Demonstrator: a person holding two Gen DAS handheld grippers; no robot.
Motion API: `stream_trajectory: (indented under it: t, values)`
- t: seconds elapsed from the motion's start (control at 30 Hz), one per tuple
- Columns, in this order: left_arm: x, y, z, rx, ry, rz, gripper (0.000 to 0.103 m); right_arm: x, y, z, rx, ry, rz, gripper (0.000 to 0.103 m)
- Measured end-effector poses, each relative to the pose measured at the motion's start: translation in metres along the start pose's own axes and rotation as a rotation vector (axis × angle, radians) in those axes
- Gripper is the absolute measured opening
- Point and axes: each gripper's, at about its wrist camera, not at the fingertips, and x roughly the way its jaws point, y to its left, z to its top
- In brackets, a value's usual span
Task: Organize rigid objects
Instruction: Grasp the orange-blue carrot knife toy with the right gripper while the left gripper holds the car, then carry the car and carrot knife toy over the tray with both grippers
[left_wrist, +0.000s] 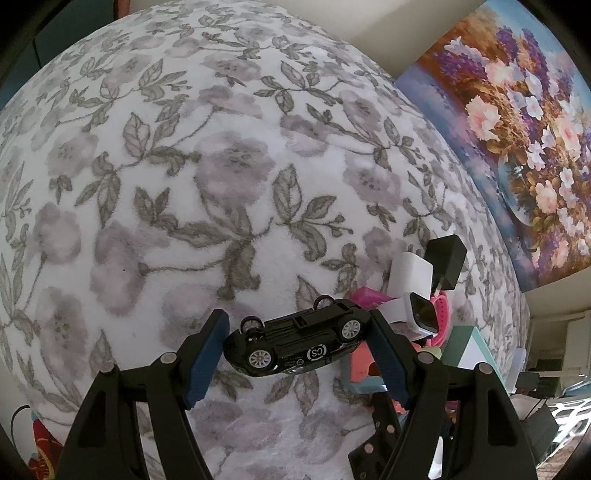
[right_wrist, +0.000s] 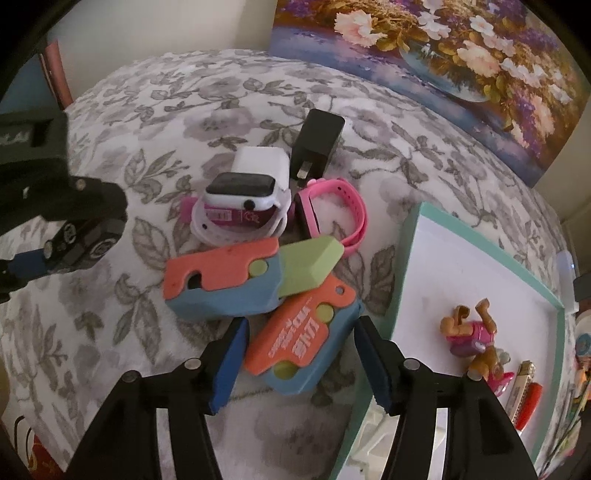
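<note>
Here, 2 claws are catalogued over a flowered blanket (left_wrist: 207, 177). The left gripper (left_wrist: 299, 343) is closed on a black toy car (left_wrist: 295, 343), held clear of the blanket; the car is turned wheels-outward, its long axis spanning from one blue pad to the other, so it is gripped by nose and tail. In the right wrist view this car (right_wrist: 79, 240) is seen at far left, well apart from the pile.

The right gripper (right_wrist: 301, 358) stands part open and holds nothing. Between its pads, touching neither, lies an orange-and-blue toy (right_wrist: 299, 343) on the blanket. Its long axis runs diagonally away from the claw, toward upper right, so the pads would bear on its long sides. A 2nd, similar toy (right_wrist: 225, 280) with a green tip lies just beyond, overlapping the 1st.

Farther off are listed a white watch (right_wrist: 240, 195), a pink watch (right_wrist: 332, 210), a white charger (right_wrist: 260, 162) and a black charger (right_wrist: 317, 144), all crowded together. A teal-rimmed tray (right_wrist: 406, 258) lies just right of the pile, holding a toy dog (right_wrist: 476, 339).

The right gripper is judged the nearer to both toy and tray.
</note>
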Motion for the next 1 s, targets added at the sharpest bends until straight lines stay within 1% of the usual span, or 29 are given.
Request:
stream_trajectory:
  t: [0.1, 0.17, 0.3, 0.37, 0.43, 0.53, 0.77, 0.87, 1.0]
  values:
    - [0.001, 0.000, 0.000, 0.004, 0.004, 0.006, 0.076, 0.005, 0.006, 0.003, -0.027, -0.004, -0.040, 0.063]
    - [0.003, 0.000, -0.001, 0.007, 0.007, 0.014, 0.076, 0.008, 0.006, 0.004, -0.022, -0.008, -0.047, 0.062]
    - [0.005, 0.000, -0.001, 0.010, 0.011, 0.030, 0.076, 0.010, -0.001, 0.006, 0.021, -0.007, -0.016, 0.060]
    - [0.005, 0.001, -0.001, 0.012, 0.013, 0.033, 0.076, 0.011, -0.005, 0.005, 0.051, -0.004, 0.017, 0.057]
    - [0.005, 0.001, -0.002, 0.015, 0.013, 0.036, 0.076, 0.012, -0.010, 0.004, 0.090, 0.004, 0.048, 0.051]
    - [0.004, 0.002, -0.002, 0.019, 0.009, 0.038, 0.076, 0.012, -0.010, 0.003, 0.091, 0.008, 0.045, 0.049]
    - [-0.001, 0.002, -0.005, 0.029, 0.005, 0.046, 0.076, 0.005, -0.012, -0.006, 0.128, 0.030, 0.071, 0.047]
    - [-0.008, 0.000, -0.006, 0.042, -0.013, 0.045, 0.076, -0.002, -0.016, -0.010, 0.148, 0.030, 0.089, 0.046]
    - [-0.021, -0.004, -0.008, 0.063, -0.049, 0.044, 0.076, -0.018, -0.022, -0.011, 0.173, 0.010, 0.099, 0.045]
